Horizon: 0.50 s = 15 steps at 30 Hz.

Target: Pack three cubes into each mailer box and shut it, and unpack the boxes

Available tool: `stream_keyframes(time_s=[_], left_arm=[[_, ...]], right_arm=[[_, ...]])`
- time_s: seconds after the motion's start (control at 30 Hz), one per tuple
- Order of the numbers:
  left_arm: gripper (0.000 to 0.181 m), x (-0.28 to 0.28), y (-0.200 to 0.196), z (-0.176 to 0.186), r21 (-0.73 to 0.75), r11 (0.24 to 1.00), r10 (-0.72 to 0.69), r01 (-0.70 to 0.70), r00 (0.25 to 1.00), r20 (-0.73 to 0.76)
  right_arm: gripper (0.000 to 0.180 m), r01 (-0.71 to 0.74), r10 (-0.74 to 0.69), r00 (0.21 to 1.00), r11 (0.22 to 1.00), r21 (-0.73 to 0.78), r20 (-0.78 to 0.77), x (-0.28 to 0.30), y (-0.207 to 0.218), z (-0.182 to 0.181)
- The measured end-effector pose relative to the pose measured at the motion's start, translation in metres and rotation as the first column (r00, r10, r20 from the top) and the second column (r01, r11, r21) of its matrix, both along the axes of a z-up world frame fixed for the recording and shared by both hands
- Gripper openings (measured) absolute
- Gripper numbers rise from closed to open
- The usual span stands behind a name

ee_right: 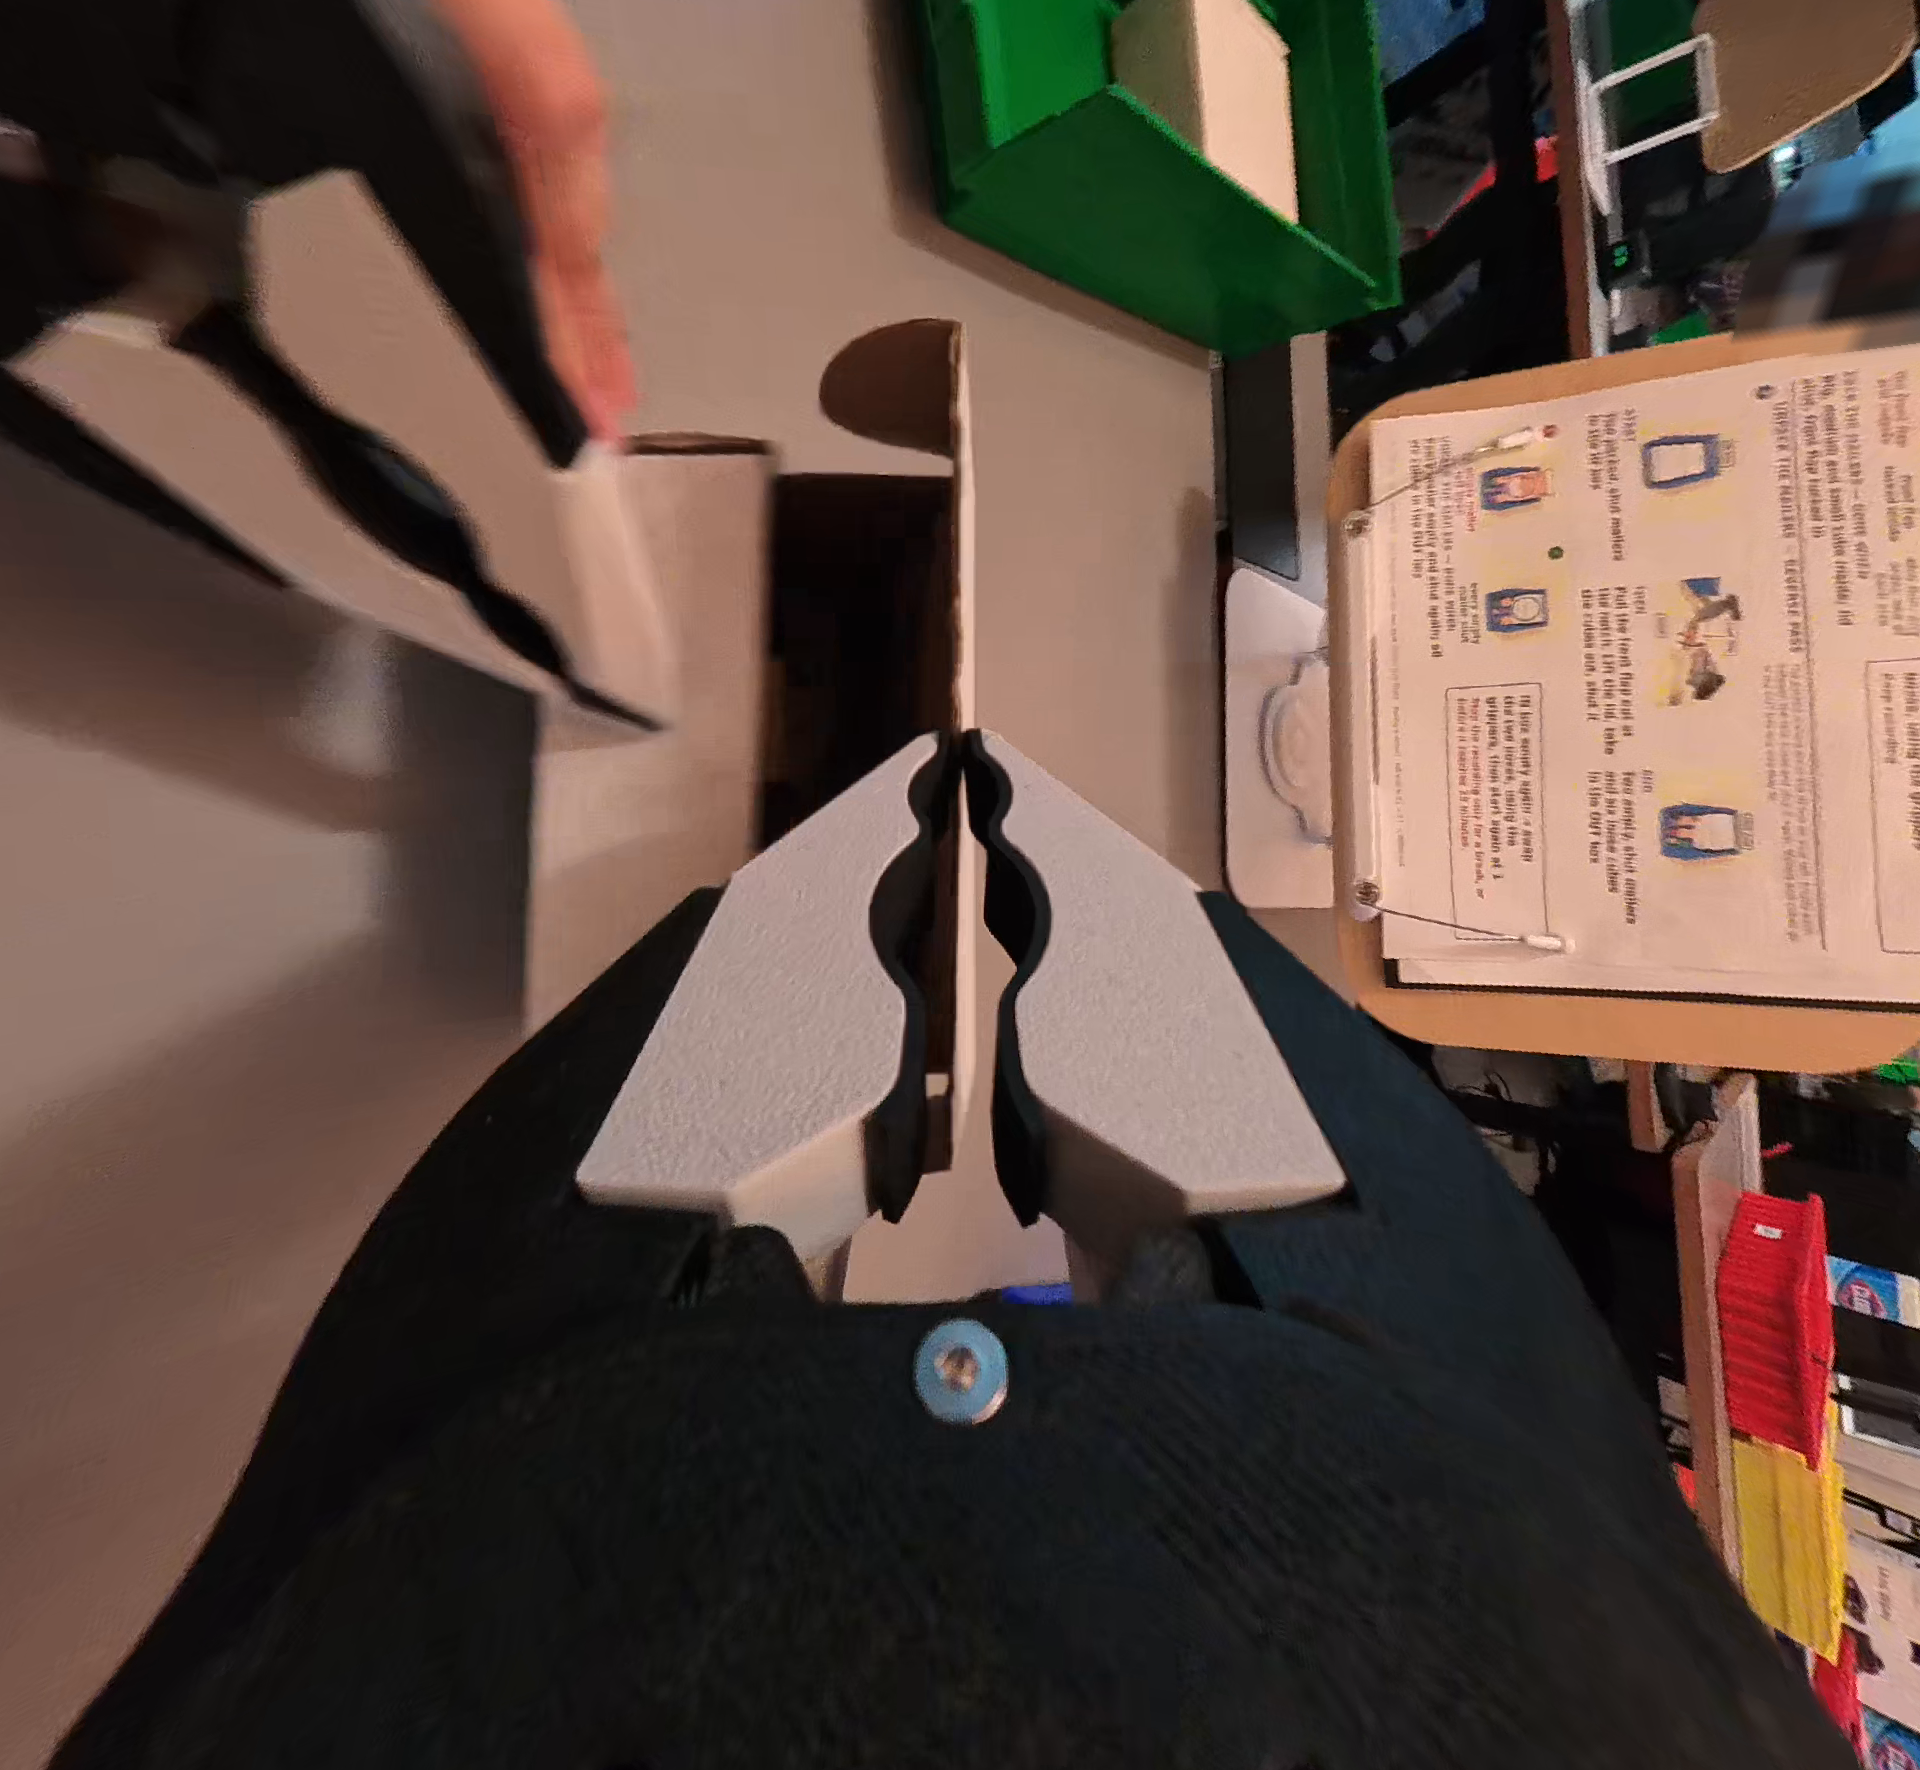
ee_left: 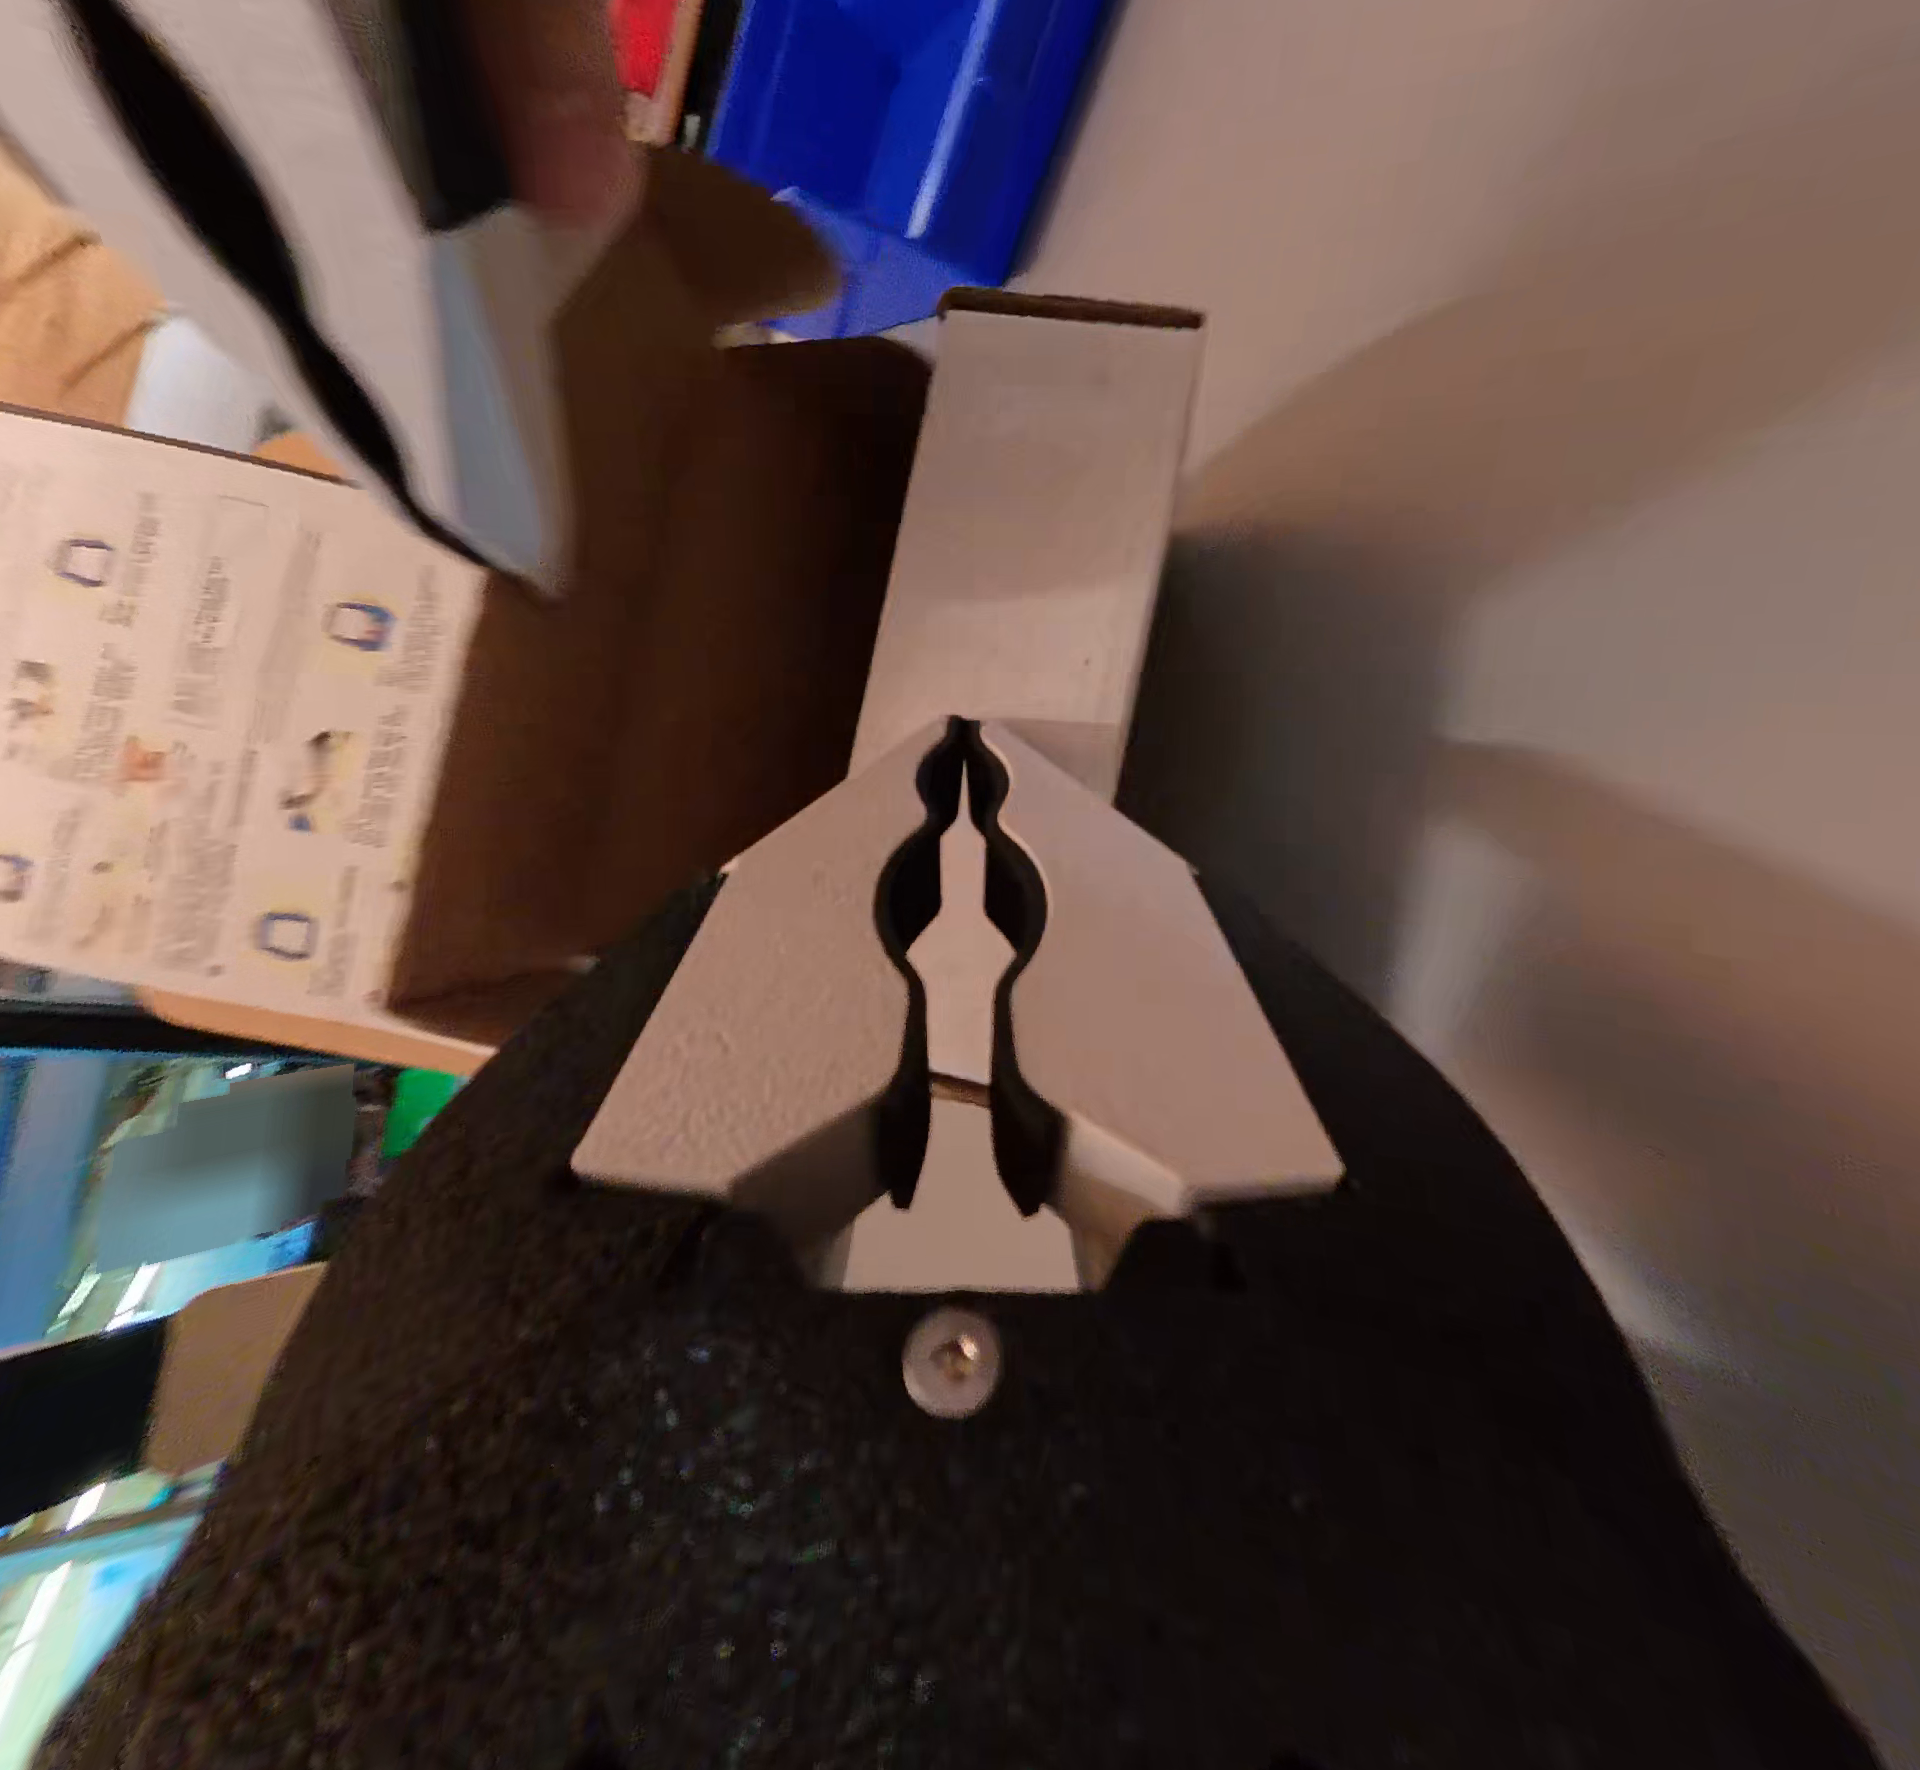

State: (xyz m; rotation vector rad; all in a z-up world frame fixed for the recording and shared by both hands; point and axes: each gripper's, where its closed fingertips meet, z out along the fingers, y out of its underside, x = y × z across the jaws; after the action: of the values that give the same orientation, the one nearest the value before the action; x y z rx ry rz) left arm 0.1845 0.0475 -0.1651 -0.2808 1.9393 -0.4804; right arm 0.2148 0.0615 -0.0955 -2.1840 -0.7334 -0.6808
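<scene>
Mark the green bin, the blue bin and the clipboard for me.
green bin (ee_right: 1122, 193): right wrist view, front wall.
blue bin (ee_left: 894, 47): left wrist view, side wall.
clipboard (ee_right: 1621, 1019): right wrist view, bare wooden edge.

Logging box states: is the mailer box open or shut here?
Open. Both tongs, left and right, pinch flaps of the mailer box, and its dark interior shows.

One mailer box (ee_right: 665, 681), two grippers, one green bin (ee_right: 1143, 193), one blue bin (ee_left: 914, 79), one instruction sheet (ee_right: 1662, 681).
</scene>
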Motion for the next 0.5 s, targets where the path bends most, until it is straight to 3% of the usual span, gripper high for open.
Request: stream_keyframes(time_s=[0.3,0.4,0.5], left_arm=[[0.000,-0.014,-0.014,-0.055,-0.028,0.999,-0.028,0.024,0.988,-0.154],[0.000,-0.011,-0.015,-0.008,-0.170,0.985,-0.035,0.025,0.998,-0.057],[0.000,0.006,0.012,0.029,-0.231,0.969,0.086,-0.089,0.996,-0.019]], right_arm=[[0.003,-0.024,0.024,0.995,1.000,-0.004,-0.093,0.033,0.023,0.000],[0.002,-0.017,0.013,0.995,0.999,-0.038,-0.095,0.035,0.026,-0.008],[0.000,-0.032,0.030,0.999,0.998,-0.062,-0.033,0.026,0.020,-0.008]])
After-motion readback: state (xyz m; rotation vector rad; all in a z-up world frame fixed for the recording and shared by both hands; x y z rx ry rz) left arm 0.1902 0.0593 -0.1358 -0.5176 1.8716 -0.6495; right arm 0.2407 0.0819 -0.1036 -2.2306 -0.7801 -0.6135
